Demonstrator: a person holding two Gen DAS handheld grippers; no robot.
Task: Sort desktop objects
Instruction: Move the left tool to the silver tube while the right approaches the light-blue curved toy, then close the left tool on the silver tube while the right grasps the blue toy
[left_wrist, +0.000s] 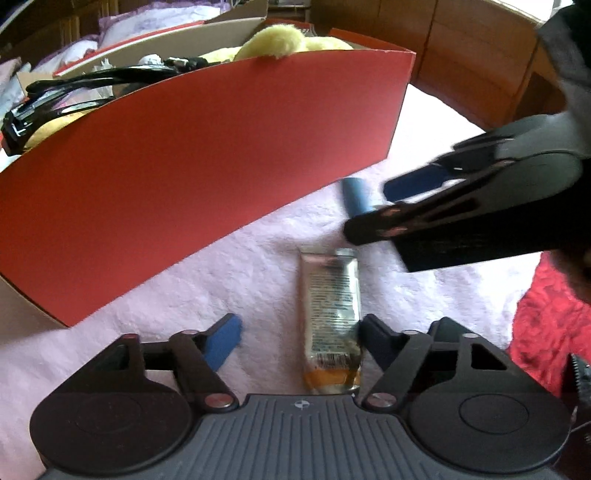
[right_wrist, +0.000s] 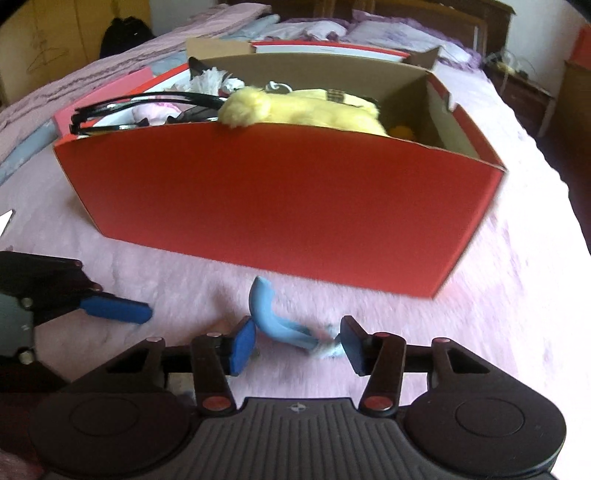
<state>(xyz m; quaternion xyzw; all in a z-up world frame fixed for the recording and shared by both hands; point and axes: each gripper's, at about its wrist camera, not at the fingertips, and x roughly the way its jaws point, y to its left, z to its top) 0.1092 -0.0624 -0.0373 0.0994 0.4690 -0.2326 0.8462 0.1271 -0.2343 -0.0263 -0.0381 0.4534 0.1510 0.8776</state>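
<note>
Inside red box (right_wrist: 280, 206): yellow plush (right_wrist: 295, 107)

tube (left_wrist: 332, 321) print blurred, blue object (right_wrist: 280, 321) smeared, box (left_wrist: 184, 177) cut off left

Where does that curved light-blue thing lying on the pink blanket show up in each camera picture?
Left wrist view: the light-blue thing sits right of centre, partly hidden behind the right tool.
Right wrist view: it lies low at centre, between the tool's fingers.
Shared landmark: the red box just behind it.
</note>
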